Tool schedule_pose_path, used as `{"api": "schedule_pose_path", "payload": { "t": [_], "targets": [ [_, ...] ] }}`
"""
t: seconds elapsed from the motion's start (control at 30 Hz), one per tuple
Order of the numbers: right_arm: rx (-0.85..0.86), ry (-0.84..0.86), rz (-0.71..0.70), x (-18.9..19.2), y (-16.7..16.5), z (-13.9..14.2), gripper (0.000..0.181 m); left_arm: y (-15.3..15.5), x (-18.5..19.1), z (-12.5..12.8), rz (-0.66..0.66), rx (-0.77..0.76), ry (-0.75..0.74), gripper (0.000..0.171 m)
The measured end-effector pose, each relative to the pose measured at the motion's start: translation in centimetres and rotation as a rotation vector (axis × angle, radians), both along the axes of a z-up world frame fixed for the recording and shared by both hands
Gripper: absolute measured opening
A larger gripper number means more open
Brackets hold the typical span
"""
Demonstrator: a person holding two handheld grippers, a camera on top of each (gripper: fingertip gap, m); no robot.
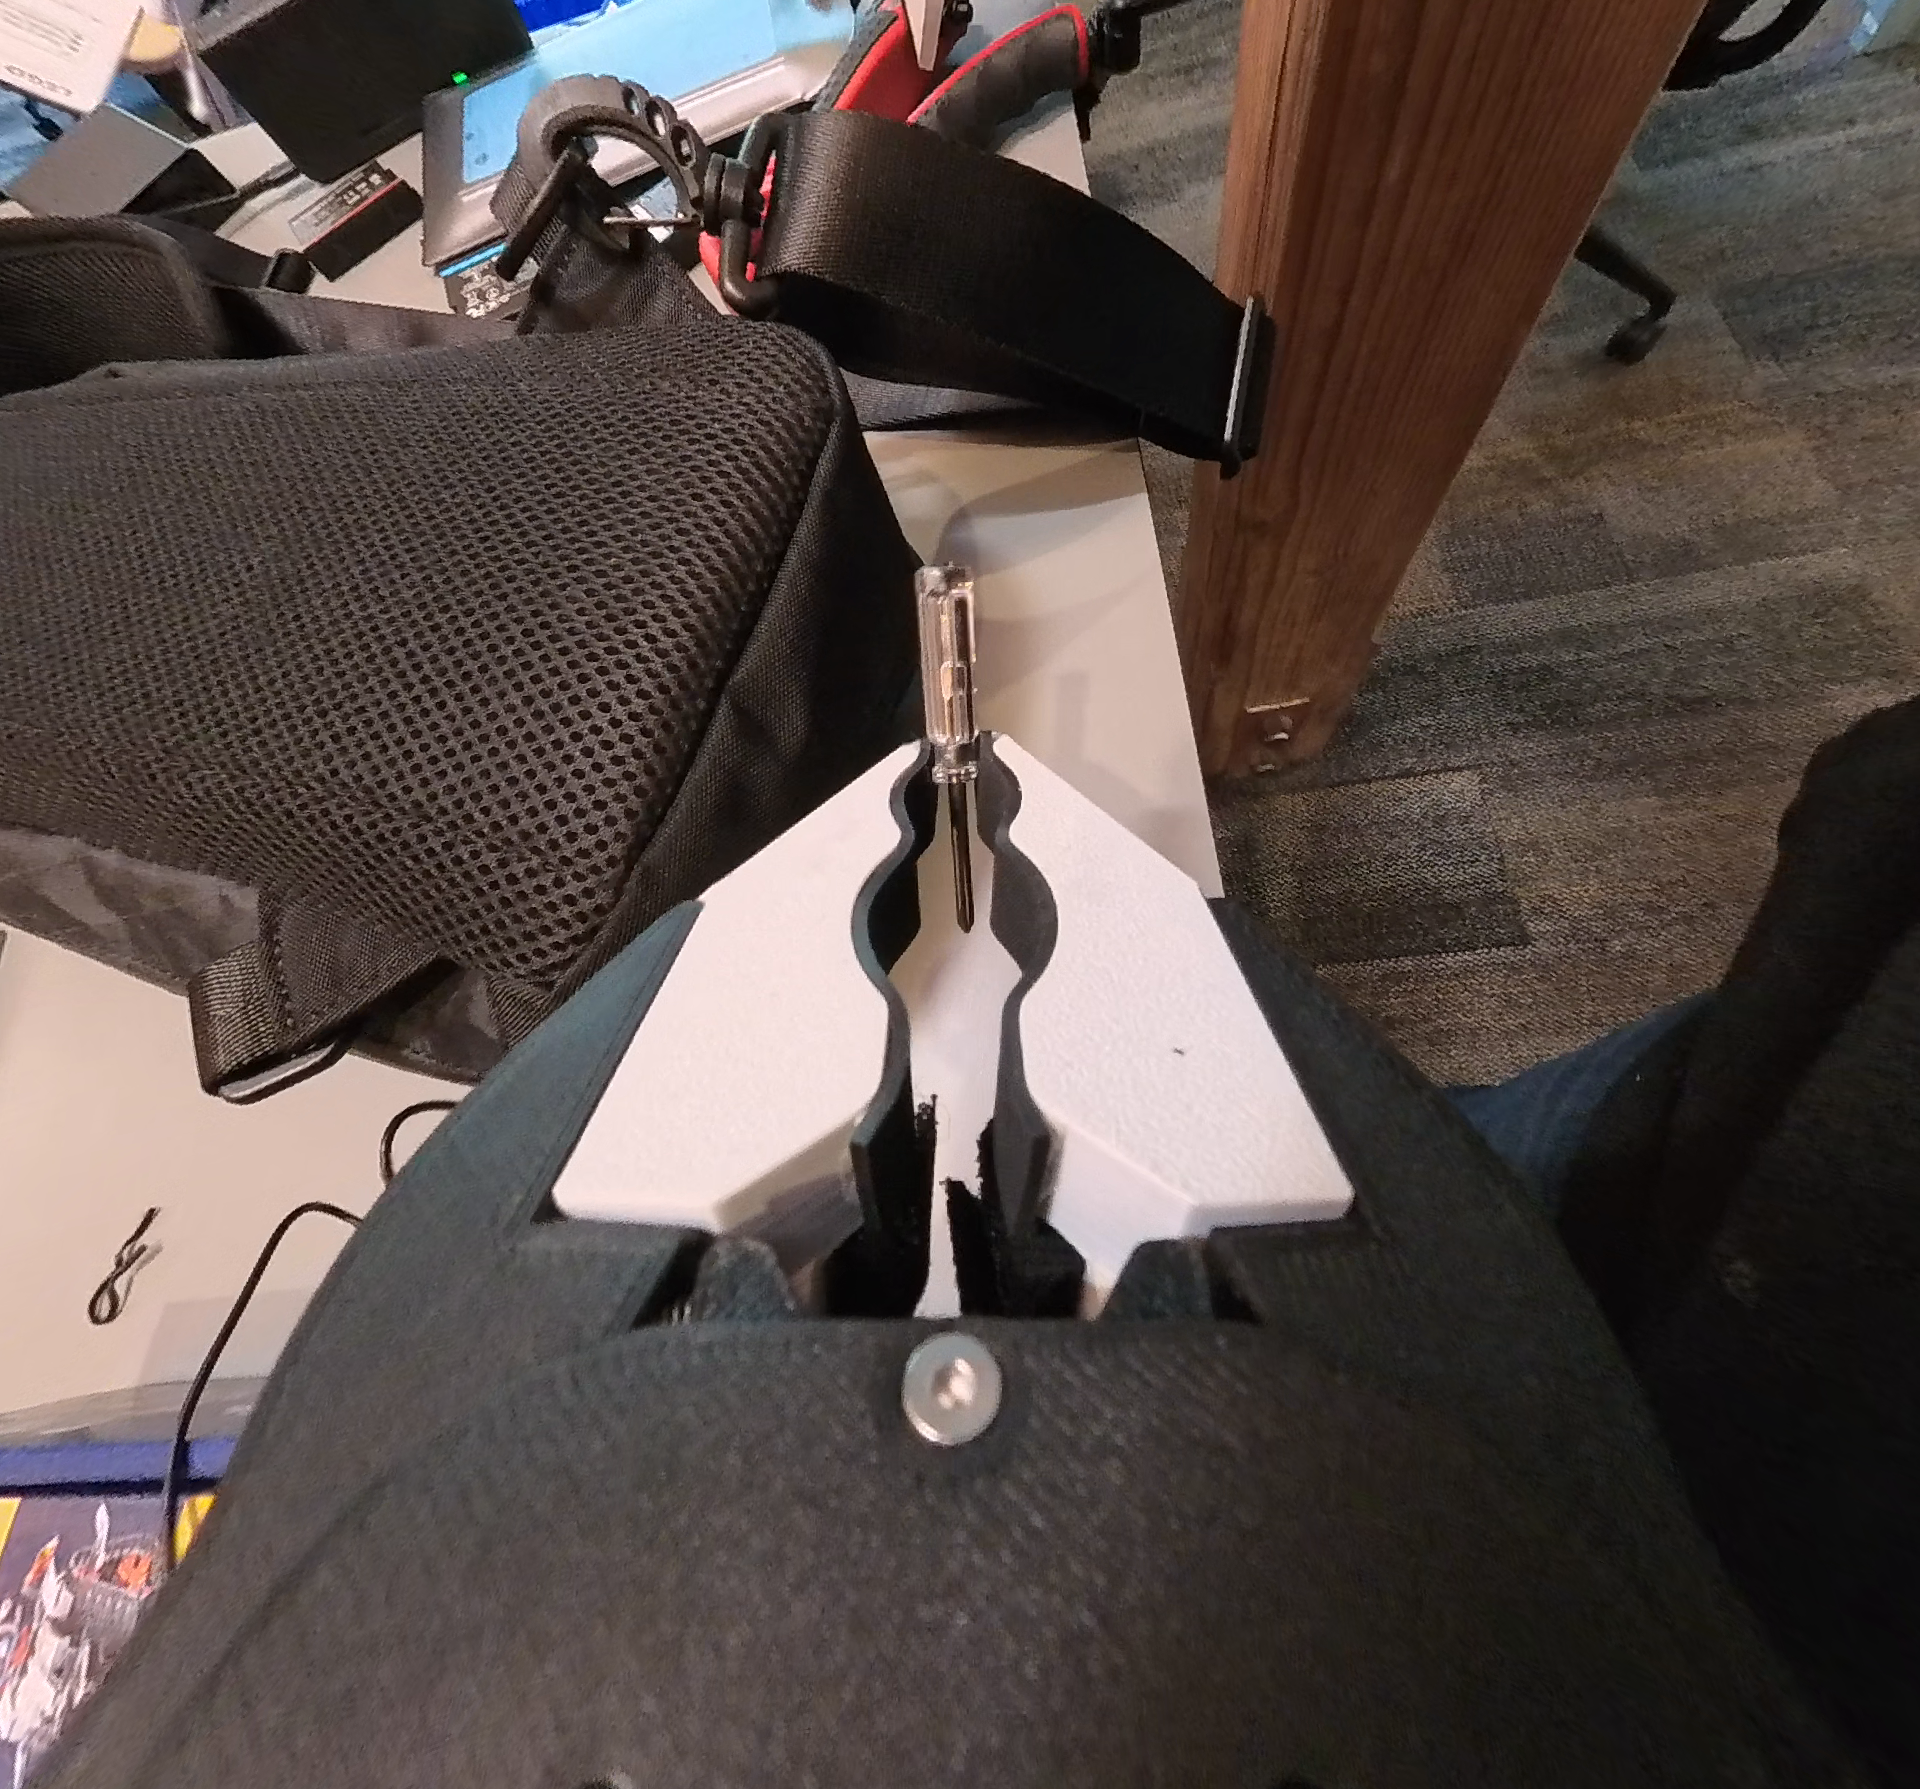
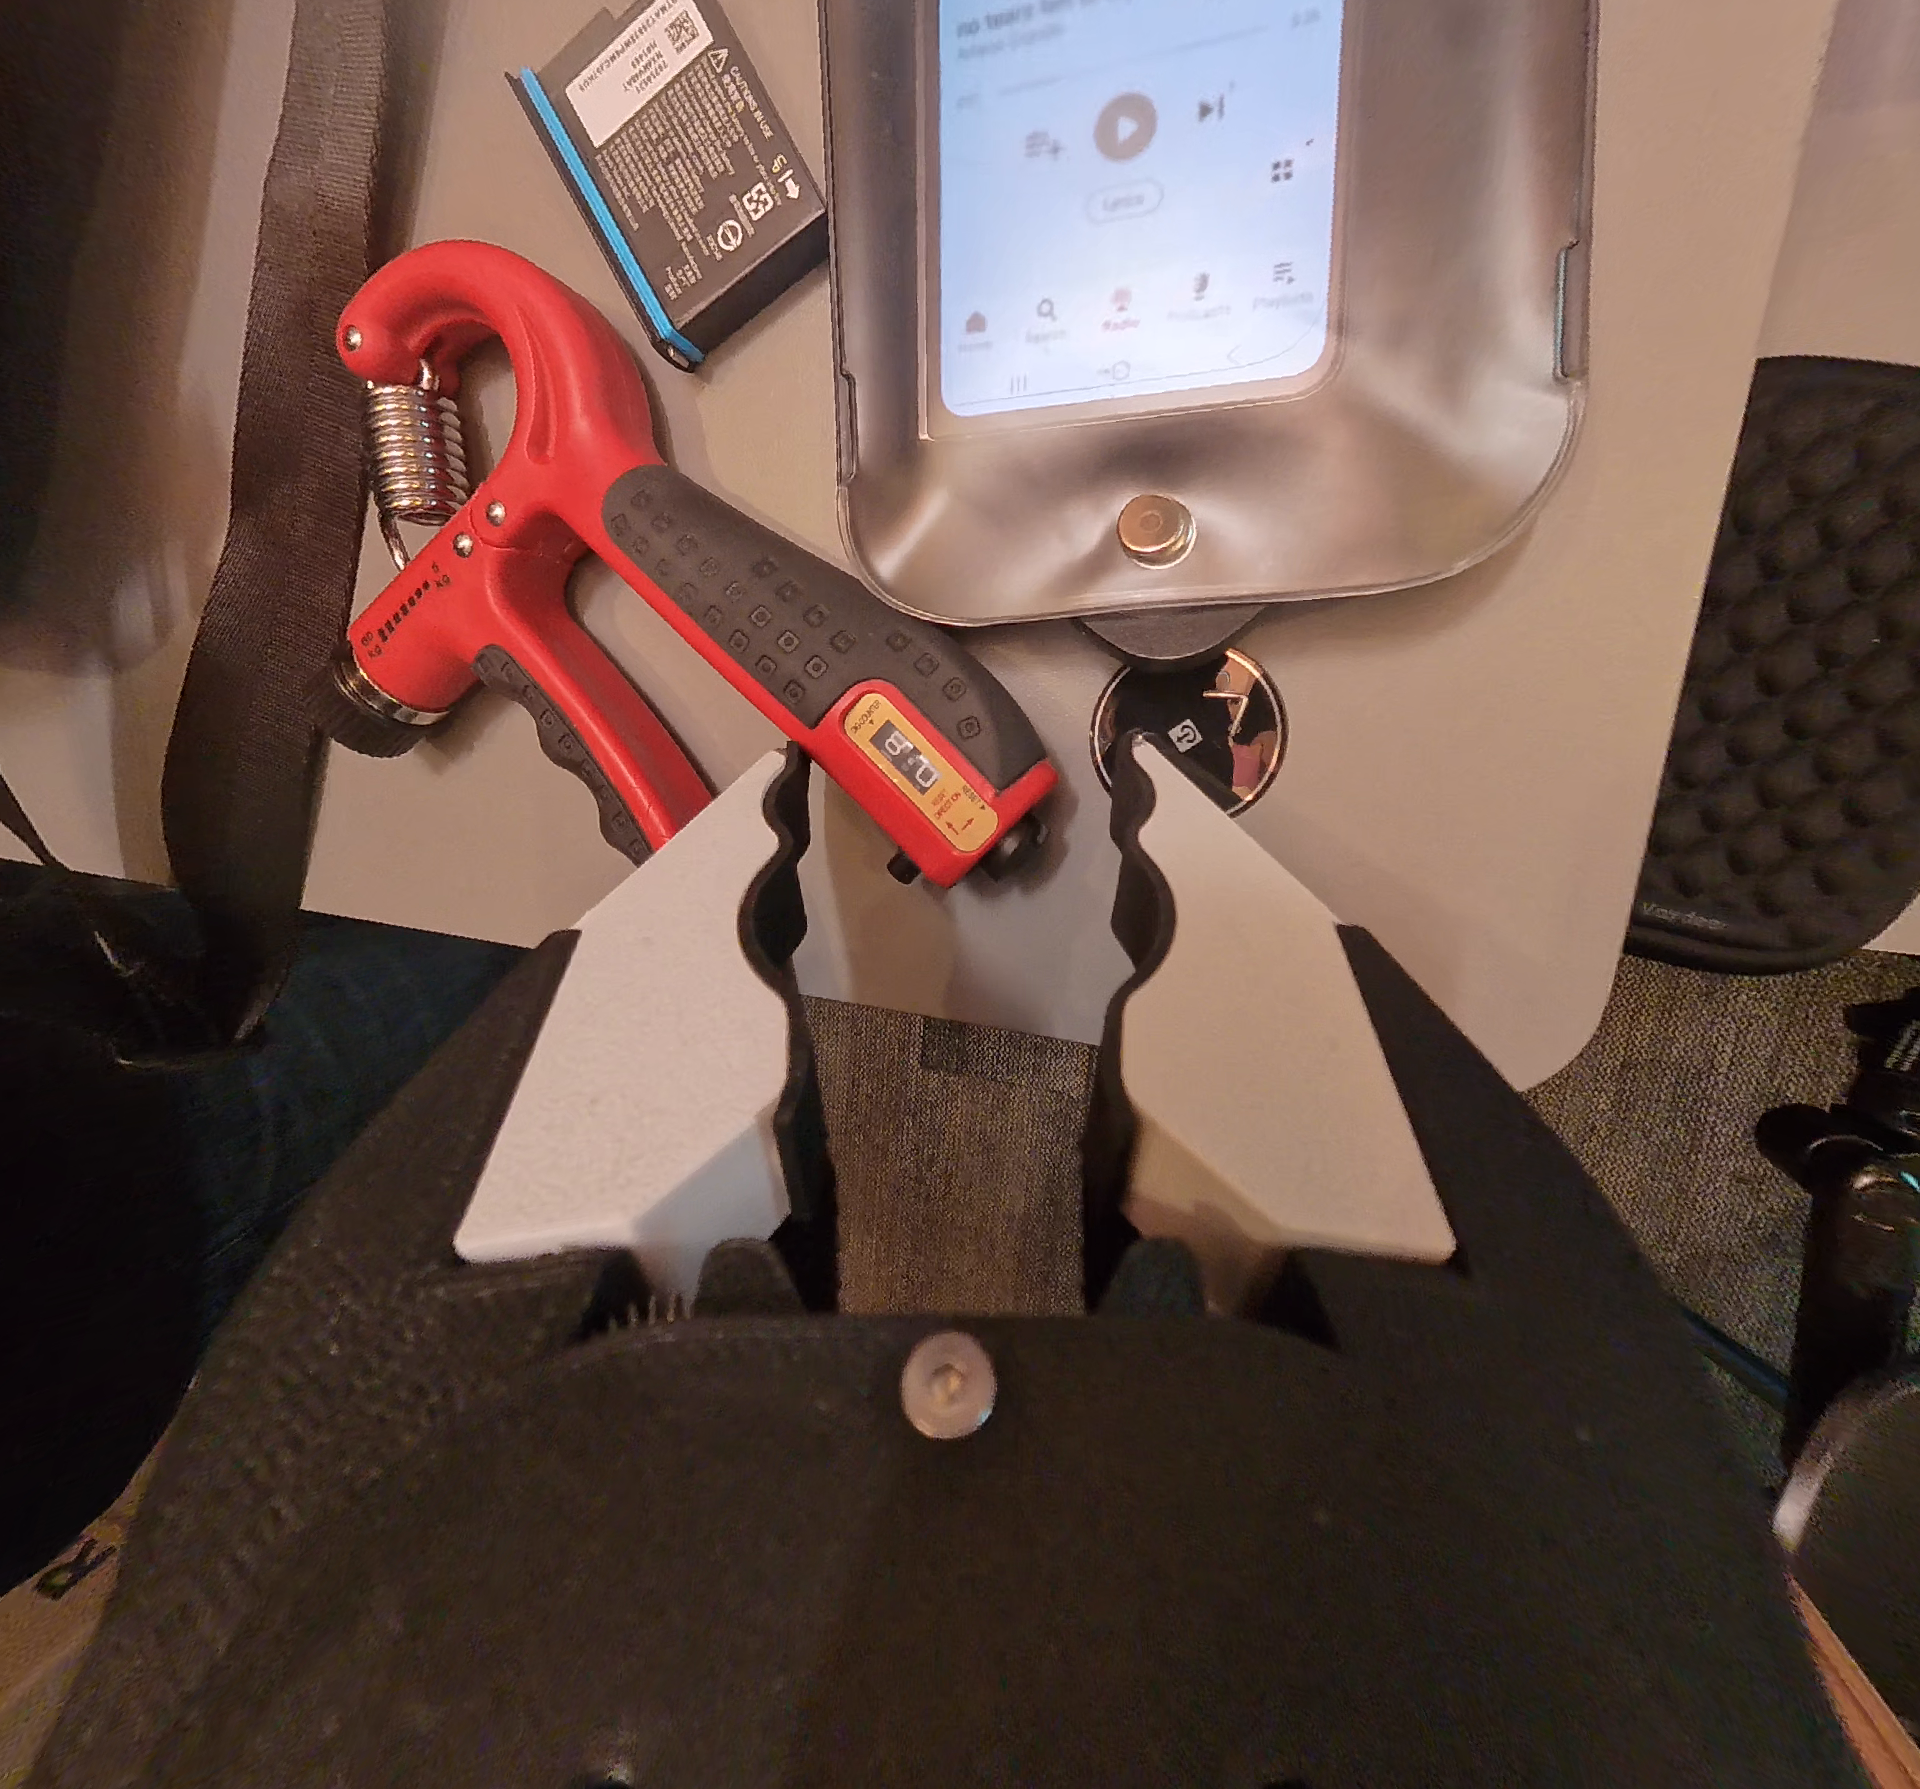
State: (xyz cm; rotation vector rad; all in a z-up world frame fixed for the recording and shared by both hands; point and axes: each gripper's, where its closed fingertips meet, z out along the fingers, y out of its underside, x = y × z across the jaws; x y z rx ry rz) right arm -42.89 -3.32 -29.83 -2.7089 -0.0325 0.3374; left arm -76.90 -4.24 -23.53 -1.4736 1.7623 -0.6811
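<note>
My left gripper (image 1: 954, 763) is shut on a small screwdriver (image 1: 945, 669) with a clear handle. The handle sticks out past the fingertips and the dark shaft runs back between the jaws. It is just right of a black mesh-backed bag (image 1: 395, 659) on the grey table (image 1: 1049, 534). My right gripper (image 2: 956, 763) is open and empty, above the table's (image 2: 1455, 804) front edge. The end of a red and black hand grip trainer (image 2: 644, 586) lies between its fingertips. A phone in a clear pouch (image 2: 1195, 233) lies just beyond.
A black battery pack with a blue edge (image 2: 675, 160) lies left of the pouch. A round shiny disc (image 2: 1216, 721) sits near the right fingertip. A black textured pad (image 2: 1808, 669) lies at the right. A wooden post (image 1: 1434, 264) stands beside the table. A black strap (image 1: 997, 274) trails from the bag. The gap from one gripper's tips to the other's is roughly 35 cm.
</note>
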Motion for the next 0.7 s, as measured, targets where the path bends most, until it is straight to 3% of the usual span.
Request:
{"api": "schedule_pose_path", "payload": {
  "t": [0.23, 0.57, 0.7],
  "targets": [
    [0.021, 0.04, 0.021, -0.6, 0.1, 0.9, 0.047, -0.6, 0.5, 0.8, -0.031, 0.019, -0.013, 0.004],
    [-0.039, 0.01, 0.058, -0.9, -0.3, 1.6, 0.055, -0.7, 0.3, 2.2, -0.019, 0.045, -0.029, 0.004],
    [0.067, -0.063, 0.032, -1.0, -0.2, 5.0, 0.049, -0.6, -0.2, 3.3, 0.001, 0.055, -0.043, 0.003]
  ]
}}
